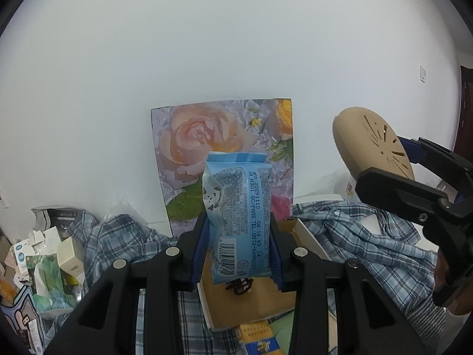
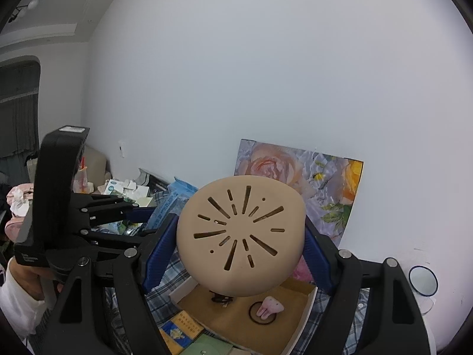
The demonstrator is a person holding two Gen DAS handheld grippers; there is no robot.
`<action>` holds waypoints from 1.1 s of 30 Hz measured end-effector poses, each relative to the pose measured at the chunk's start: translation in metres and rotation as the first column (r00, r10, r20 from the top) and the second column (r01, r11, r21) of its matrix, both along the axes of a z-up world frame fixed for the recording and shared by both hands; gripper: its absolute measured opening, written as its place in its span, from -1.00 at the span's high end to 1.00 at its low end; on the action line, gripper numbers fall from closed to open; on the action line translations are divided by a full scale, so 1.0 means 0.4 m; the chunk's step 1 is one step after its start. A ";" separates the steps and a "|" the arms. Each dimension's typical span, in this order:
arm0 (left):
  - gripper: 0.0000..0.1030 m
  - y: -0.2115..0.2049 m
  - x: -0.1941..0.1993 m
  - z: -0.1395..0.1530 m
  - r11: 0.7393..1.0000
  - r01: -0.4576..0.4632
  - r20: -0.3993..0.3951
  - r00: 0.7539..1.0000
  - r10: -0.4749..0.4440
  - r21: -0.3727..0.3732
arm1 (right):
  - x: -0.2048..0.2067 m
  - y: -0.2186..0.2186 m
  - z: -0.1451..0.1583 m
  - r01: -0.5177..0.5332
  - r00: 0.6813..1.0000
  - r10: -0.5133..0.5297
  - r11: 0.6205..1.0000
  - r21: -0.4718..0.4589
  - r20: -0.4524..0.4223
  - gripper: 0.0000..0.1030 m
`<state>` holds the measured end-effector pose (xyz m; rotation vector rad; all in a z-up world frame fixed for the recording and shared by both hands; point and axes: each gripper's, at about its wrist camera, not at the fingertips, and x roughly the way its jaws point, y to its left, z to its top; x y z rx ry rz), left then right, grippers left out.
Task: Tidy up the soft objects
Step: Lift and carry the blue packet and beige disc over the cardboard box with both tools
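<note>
White wall point(image 1: 207, 44); shirt point(image 1: 354, 236), clutter w/ box point(image 2: 295, 298)

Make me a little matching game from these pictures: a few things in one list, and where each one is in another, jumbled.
Things:
1. blue tissue pack
2. tan foam disc
3. pink bunny toy
4. rose picture

Places:
A. leaning against the wall
B. in the cardboard box
C. clamped in the left gripper
D. clamped in the right gripper

Pairs: 1-C, 2-D, 3-B, 4-A
</note>
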<state>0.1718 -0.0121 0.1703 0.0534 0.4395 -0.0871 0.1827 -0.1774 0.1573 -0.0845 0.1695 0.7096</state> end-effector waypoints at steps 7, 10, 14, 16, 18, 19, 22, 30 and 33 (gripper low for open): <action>0.26 0.009 0.048 0.013 1.000 0.002 0.012 1.000 -0.002 -0.018 | 0.035 0.018 0.016 0.001 1.000 -0.001 1.000 -0.007 0.009 -0.51; 0.26 0.011 0.070 0.013 1.000 -0.002 0.010 1.000 0.002 -0.021 | 0.048 0.022 0.020 0.004 1.000 -0.004 1.000 -0.001 0.012 -0.51; 0.26 0.021 0.095 0.001 1.000 -0.011 0.000 1.000 0.011 -0.024 | 0.057 0.023 0.019 0.006 1.000 -0.006 1.000 0.011 0.023 -0.51; 0.26 0.027 0.106 -0.011 0.999 -0.015 -0.008 1.000 0.015 -0.030 | 0.065 0.027 0.013 0.002 1.000 -0.003 1.000 0.013 0.019 -0.52; 0.26 0.032 0.117 -0.024 0.999 -0.018 -0.019 1.000 0.017 -0.034 | 0.077 0.033 -0.001 0.002 1.000 -0.002 1.000 0.007 0.010 -0.52; 0.26 0.034 0.124 -0.032 0.999 -0.021 -0.026 0.999 0.020 -0.034 | 0.085 0.035 -0.009 0.002 1.000 -0.002 1.000 0.006 0.001 -0.52; 0.26 0.035 0.138 -0.053 0.999 -0.025 -0.042 0.999 0.023 -0.038 | 0.109 0.041 -0.033 0.004 1.000 -0.004 1.000 0.000 -0.025 -0.52; 0.26 0.022 0.182 -0.115 0.999 -0.029 -0.096 0.995 0.027 -0.021 | 0.153 0.044 -0.078 0.014 0.997 -0.014 1.000 -0.008 -0.074 -0.52; 0.26 0.017 0.195 -0.132 0.999 -0.031 -0.113 0.993 0.029 -0.014 | 0.167 0.044 -0.092 0.018 0.996 -0.018 1.000 -0.007 -0.090 -0.52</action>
